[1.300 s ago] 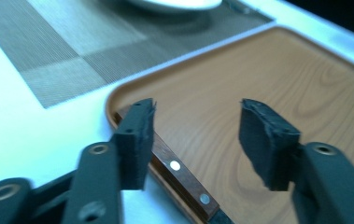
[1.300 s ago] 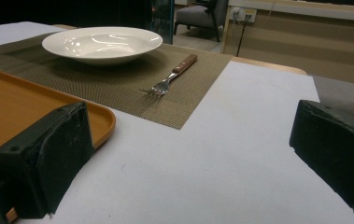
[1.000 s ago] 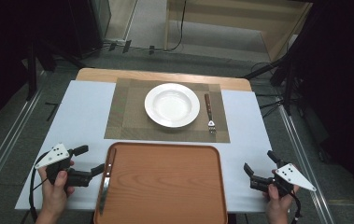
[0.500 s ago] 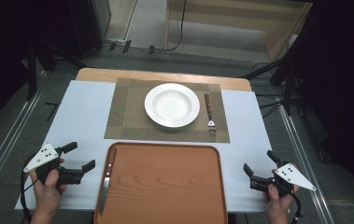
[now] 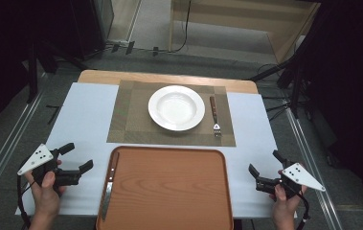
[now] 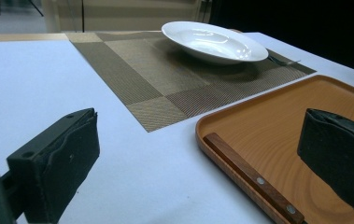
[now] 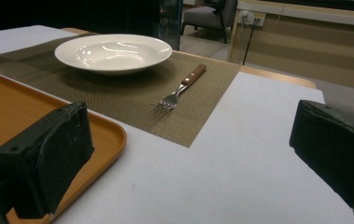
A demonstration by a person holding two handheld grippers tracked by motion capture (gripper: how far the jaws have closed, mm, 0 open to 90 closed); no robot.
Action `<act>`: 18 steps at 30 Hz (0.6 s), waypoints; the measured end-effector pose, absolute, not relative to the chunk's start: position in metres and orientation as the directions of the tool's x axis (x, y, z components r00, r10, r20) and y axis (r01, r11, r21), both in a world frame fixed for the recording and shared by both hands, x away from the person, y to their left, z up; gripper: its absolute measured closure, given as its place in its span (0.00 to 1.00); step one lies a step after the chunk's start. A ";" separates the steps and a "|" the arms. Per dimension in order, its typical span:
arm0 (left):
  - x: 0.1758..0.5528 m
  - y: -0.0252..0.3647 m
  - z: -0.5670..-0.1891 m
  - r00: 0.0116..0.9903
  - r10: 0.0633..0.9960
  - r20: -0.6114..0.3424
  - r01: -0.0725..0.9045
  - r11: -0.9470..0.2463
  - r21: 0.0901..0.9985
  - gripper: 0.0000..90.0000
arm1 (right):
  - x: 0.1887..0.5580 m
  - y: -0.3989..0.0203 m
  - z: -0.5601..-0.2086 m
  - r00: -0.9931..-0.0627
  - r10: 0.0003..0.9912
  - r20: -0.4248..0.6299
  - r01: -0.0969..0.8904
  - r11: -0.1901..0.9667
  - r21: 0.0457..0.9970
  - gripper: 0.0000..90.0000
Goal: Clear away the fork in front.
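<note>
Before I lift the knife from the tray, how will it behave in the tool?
The knife lies flat against the tray rim, so getting a jaw under it may be awkward. Its polished blade looks slippery; the wooden handle probably grips better. It seems stiff and unlikely to roll.

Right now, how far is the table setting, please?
Done: the plate sits on the mat, with the fork to its right. In hand: nothing; left tongs open beside the knife, which lies in the tray. Left: probably moving the knife to the mat.

L tool (image 5: 76, 157) + R tool (image 5: 266, 163): both held low, jaws apart.
</note>
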State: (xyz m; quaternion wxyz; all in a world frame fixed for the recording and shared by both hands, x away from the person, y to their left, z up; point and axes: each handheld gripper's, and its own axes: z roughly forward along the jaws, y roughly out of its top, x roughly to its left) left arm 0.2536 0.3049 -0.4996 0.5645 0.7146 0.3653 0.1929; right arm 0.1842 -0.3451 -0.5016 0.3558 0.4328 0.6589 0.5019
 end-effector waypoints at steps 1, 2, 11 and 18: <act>0.253 0.305 -0.499 0.657 0.741 -0.135 0.301 -0.095 0.949 0.00 | 0.185 -0.344 -0.500 -0.373 0.927 -0.032 0.217 0.120 0.969 0.00; 0.252 0.306 -0.499 0.657 0.743 -0.129 0.295 -0.096 0.951 0.00 | 0.186 -0.344 -0.499 -0.373 0.927 -0.031 0.218 0.120 0.969 0.00; 0.251 0.308 -0.501 0.652 0.748 -0.127 0.282 -0.084 0.956 0.00 | 0.204 -0.337 -0.486 -0.383 0.923 -0.039 0.237 0.139 0.961 0.00; 0.250 0.308 -0.503 0.645 0.755 -0.115 0.271 -0.086 0.959 0.00 | 0.223 -0.330 -0.474 -0.386 0.922 -0.042 0.250 0.148 0.957 0.00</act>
